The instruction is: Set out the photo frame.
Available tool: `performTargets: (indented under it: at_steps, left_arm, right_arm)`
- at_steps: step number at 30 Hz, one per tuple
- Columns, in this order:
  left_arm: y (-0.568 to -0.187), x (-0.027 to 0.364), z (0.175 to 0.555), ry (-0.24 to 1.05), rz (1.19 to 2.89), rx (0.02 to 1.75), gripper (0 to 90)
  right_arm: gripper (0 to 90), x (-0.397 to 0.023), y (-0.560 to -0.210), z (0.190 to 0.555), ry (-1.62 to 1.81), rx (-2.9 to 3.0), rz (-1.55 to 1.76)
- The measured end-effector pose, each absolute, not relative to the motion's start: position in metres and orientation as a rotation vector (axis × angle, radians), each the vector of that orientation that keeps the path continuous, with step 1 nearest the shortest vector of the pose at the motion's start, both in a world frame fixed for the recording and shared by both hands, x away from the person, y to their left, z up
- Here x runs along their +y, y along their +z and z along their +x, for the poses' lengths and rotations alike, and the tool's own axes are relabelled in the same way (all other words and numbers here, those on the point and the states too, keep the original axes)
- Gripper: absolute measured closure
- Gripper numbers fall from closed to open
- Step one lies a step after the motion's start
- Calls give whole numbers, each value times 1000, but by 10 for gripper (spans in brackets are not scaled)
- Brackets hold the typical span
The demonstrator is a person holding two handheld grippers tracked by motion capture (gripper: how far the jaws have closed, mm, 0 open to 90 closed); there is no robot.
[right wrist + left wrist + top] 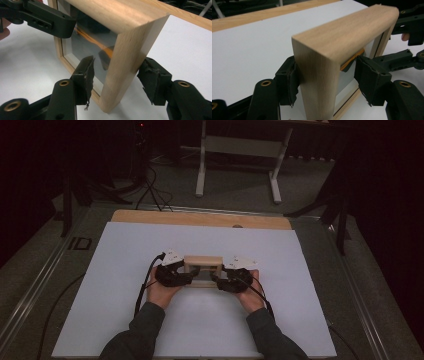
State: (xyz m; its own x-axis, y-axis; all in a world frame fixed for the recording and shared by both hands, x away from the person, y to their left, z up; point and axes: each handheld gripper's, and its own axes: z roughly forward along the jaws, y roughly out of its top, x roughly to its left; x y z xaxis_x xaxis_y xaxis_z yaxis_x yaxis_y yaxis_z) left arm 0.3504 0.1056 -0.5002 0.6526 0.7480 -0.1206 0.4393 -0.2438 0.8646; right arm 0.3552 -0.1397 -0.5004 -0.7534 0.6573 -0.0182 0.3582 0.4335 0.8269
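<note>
A deep wooden box frame with a glass pane stands upright on the white board. My left gripper straddles its left side. In the left gripper view the frame has one pad against its outer face, while the inner pad stands clear of the wood, so the left gripper is open. My right gripper straddles the right side. In the right gripper view the frame sits between the jaws, the right gripper is open, and its inner pad hangs off the wood.
The board lies on a wooden tabletop whose bare strip shows at the far edge. Beyond it stand a white table stand and floor cables. The opposite gripper appears across the frame in each gripper view.
</note>
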Motion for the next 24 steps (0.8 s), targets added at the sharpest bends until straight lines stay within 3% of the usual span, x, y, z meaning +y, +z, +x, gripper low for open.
performTargets:
  at_steps: [16,24]
  left_arm:
    - [-508,109,361,330,1866,958,389]
    - [-510,108,363,317,1865,981,342]
  right_arm:
    - [432,-140,-506,358,1217,2372,904]
    - [412,-140,-506,358,1216,2383,906]
